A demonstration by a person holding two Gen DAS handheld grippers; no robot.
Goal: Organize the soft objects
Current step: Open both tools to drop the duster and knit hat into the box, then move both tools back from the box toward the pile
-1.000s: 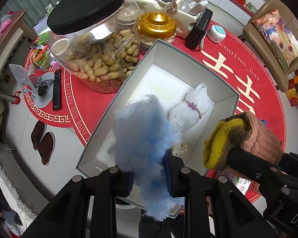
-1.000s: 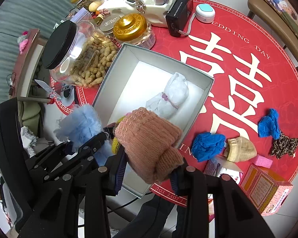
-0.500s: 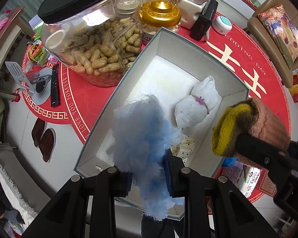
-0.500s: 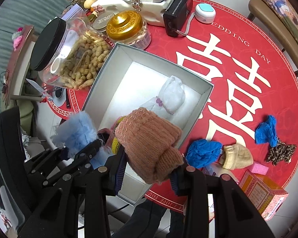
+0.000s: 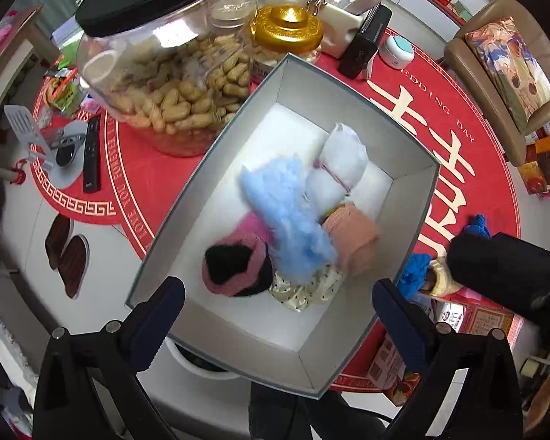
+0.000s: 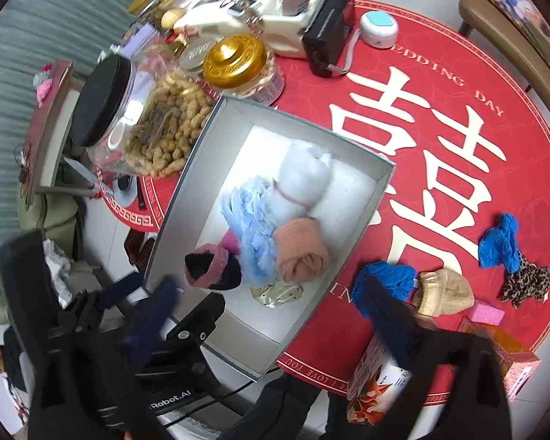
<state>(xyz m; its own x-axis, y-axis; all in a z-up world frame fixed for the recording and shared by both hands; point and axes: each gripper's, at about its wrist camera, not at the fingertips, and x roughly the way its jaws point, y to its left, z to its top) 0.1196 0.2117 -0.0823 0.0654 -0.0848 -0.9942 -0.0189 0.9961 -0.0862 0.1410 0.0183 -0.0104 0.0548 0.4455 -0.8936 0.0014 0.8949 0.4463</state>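
Observation:
A grey box [image 5: 414, 220] holds a white bundle [image 5: 337, 168], a blue fluffy piece [image 5: 286, 220], a peach knit roll [image 5: 355, 238], a pink-and-black knit piece [image 5: 234, 267] and a dotted cream cloth [image 5: 304, 286]. My left gripper [image 5: 278, 311] hovers straight above the box's near end, its jaws opening wide with nothing between them. My right gripper [image 6: 271, 308] is over the box's near right corner, its jaws also opening and blurred, holding nothing. On the red mat lie two blue cloths [image 6: 385, 282], a beige knit hat [image 6: 443, 293] and a leopard-print piece [image 6: 528, 282].
A large peanut jar [image 5: 165, 73] and a gold-lidded jar [image 5: 286, 29] crowd the box's far left side. A black radio [image 6: 326, 47] stands behind. A printed carton [image 6: 377, 381] and a pink block [image 6: 487, 313] lie near the table's front edge. A chair [image 5: 495, 66] stands at the right.
Both grippers opened. The blue fluffy piece left my left gripper and the peach knit roll left my right gripper; both now lie in the box.

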